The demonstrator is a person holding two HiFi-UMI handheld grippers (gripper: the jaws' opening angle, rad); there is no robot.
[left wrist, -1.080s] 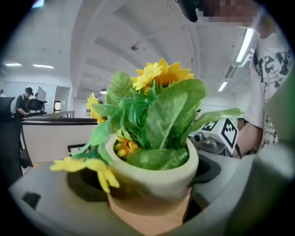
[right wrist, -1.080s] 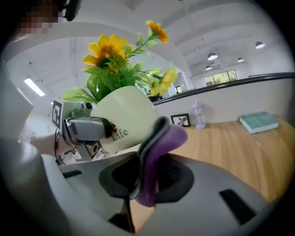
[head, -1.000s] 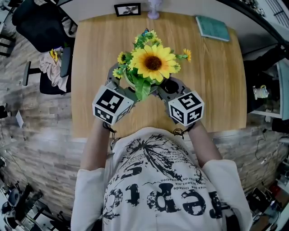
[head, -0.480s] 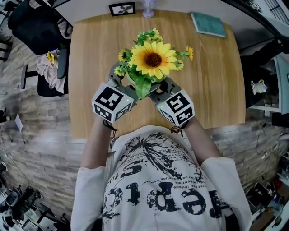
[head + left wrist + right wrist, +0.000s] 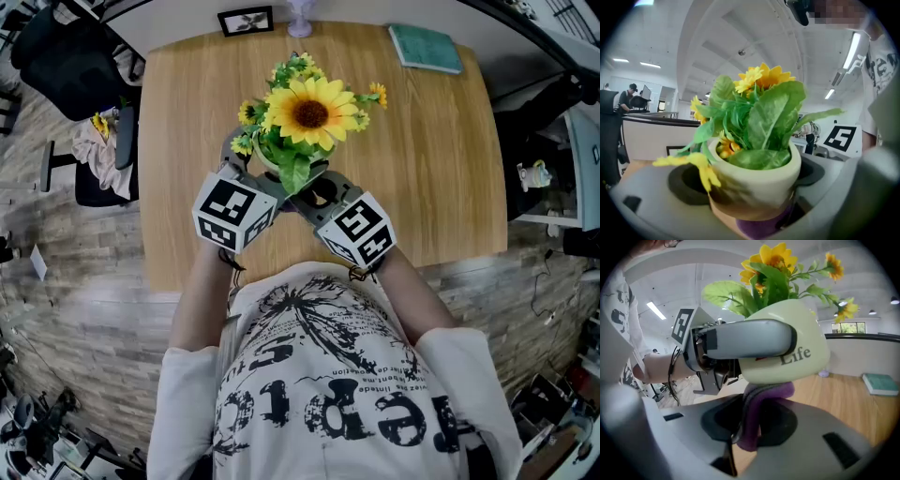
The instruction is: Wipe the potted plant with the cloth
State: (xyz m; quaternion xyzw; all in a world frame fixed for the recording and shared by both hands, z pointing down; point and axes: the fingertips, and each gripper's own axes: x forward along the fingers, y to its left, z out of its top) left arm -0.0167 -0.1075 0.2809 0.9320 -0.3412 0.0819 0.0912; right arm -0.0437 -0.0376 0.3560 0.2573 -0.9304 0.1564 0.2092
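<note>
Right tool (image 5: 749,427) with purple cloth (image 5: 761,399) beneath pot (image 5: 797,357), cloth invisible in head view

A wooden bench (image 5: 441,169) carries a small framed picture (image 5: 246,21) and a pale vase (image 5: 299,19) at its far edge and a teal book (image 5: 425,47) near its far right corner, while a black chair (image 5: 70,61) stands on the plank floor (image 5: 75,272) to its left.

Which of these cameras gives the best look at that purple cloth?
The right gripper view: the purple cloth sits pinched in the right gripper, pressed under the pot. The left gripper view shows only a sliver of it beneath the pot. The head view hides it under the flowers.
</note>
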